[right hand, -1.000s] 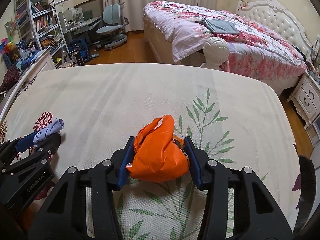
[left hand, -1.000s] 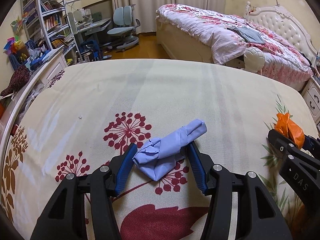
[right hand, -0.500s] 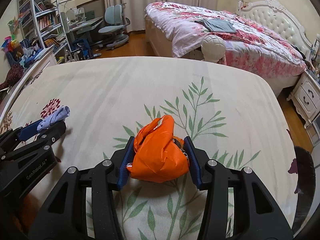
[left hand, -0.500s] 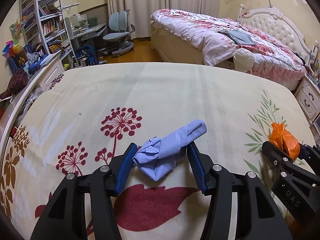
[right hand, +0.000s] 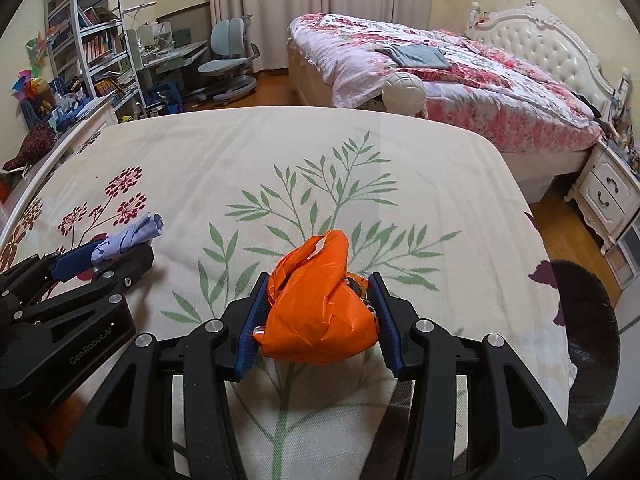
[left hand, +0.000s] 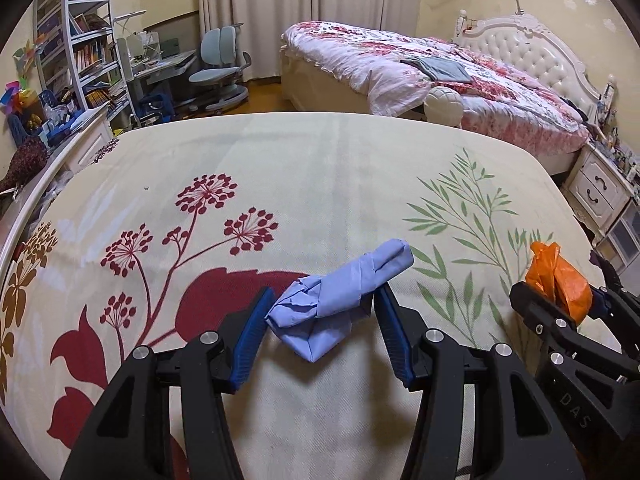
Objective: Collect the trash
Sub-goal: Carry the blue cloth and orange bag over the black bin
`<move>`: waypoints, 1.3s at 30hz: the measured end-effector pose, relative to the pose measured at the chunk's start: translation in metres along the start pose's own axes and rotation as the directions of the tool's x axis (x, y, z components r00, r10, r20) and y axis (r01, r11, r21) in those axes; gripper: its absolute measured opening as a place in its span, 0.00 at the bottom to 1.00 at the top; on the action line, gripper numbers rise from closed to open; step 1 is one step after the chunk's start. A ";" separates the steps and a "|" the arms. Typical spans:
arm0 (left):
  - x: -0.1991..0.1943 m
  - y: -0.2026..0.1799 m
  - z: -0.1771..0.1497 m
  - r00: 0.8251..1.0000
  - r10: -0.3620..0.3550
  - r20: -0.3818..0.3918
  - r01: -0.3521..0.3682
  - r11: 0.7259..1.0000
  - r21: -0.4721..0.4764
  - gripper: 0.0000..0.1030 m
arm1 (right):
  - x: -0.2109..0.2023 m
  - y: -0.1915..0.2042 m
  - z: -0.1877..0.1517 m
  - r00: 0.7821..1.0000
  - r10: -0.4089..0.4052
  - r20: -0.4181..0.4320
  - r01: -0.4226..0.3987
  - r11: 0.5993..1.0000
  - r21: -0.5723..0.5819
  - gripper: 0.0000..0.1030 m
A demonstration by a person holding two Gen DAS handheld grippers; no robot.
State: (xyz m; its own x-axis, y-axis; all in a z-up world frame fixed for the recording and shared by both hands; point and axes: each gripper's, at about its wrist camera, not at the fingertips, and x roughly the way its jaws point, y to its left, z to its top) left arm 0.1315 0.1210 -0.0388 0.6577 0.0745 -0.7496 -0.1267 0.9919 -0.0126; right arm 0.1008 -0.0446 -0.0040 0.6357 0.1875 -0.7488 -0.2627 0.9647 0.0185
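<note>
My left gripper (left hand: 324, 320) is clamped on the crumpled blue paper wad (left hand: 340, 296), held above the red flower print of the cream bedspread (left hand: 320, 168). My right gripper (right hand: 318, 320) is clenched around the orange plastic bag (right hand: 320, 320), over the bedspread's green leaf print. Beyond the bedspread's far edge stands the pink floral bed (right hand: 440, 80).

A floral-printed cream bedspread (left hand: 320, 184) fills the lower frame. Beyond it, upper right, stands a pink-quilted bed (left hand: 460, 80). A bookshelf (left hand: 84, 48) and desk chair (left hand: 220, 68) sit upper left.
</note>
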 end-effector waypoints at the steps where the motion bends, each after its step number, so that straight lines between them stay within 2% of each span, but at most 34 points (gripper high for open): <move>1: -0.002 -0.003 -0.002 1.000 -0.003 0.002 0.003 1.000 0.005 0.52 | -0.004 -0.003 -0.004 1.000 -0.002 0.003 0.002 1.000 0.002 0.46; 11: -0.023 -0.044 -0.028 0.999 -0.038 0.014 0.037 0.998 0.047 0.52 | -0.033 -0.041 -0.039 0.999 -0.035 0.018 0.034 0.998 0.054 0.46; 21: -0.043 -0.098 -0.042 0.993 -0.113 0.040 0.107 0.986 0.125 0.52 | -0.061 -0.090 -0.064 0.993 -0.110 0.050 0.102 0.985 0.138 0.46; 39: -0.056 -0.207 -0.045 0.963 -0.265 0.052 0.241 0.928 0.283 0.52 | -0.090 -0.199 -0.092 0.949 -0.310 0.061 0.276 0.906 0.320 0.46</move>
State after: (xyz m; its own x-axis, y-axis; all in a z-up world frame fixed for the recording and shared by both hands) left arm 0.0876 -0.0936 -0.0239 0.7056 -0.1862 -0.6837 0.2508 0.9680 -0.0048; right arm 0.0293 -0.2709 -0.0006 0.7285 -0.1100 -0.6761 0.1695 0.9853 0.0224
